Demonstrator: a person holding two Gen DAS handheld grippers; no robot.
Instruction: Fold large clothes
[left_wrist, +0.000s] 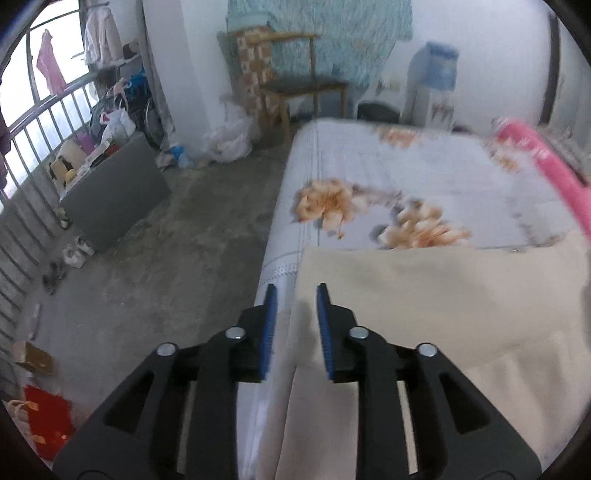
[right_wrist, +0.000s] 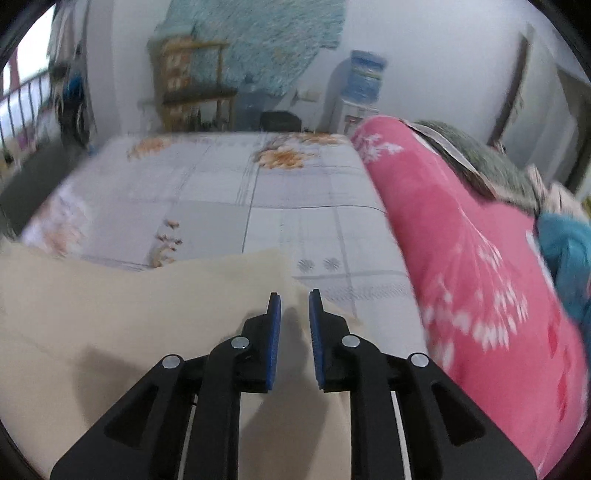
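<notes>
- While both views blur at the edges, the cream-coloured folded cloth garment (left_wrist: 424, 295) lies on the near part of the bed with the pale grey flower-printed sheet (left_wrist: 424, 166), its far fold edge running straight across the sheet.
- Left gripper (left_wrist: 295, 291), black with blue ribbed pads, stands slightly parted over the garment's left corner; the right pad sits over the cream cloth and the left pad over the bed's side edge, and nothing is pinched between them.
- Right gripper (right_wrist: 294, 295) likewise has its pads a little apart, released, above the garment's right corner (right_wrist: 280, 266); the cloth lies beneath the gap, not clamped.
- Seen from the right wrist, the garment (right_wrist: 129, 314) spreads leftward from that corner, and bare sheet (right_wrist: 221, 192) lies beyond it.
- Just right of the garment, a pink fleece blanket with white plant print (right_wrist: 461, 258) is heaped on the bed; a grey cloth (right_wrist: 480, 162) and a teal cloth (right_wrist: 565, 251) rest on top of it.
- Against the far wall stand a wooden chair (left_wrist: 303, 81) and a water dispenser with a blue bottle (left_wrist: 432, 85).
- Left of the bed is a bare concrete floor (left_wrist: 166, 258) with a grey box (left_wrist: 110, 195) near a barred railing (left_wrist: 33, 147).
</notes>
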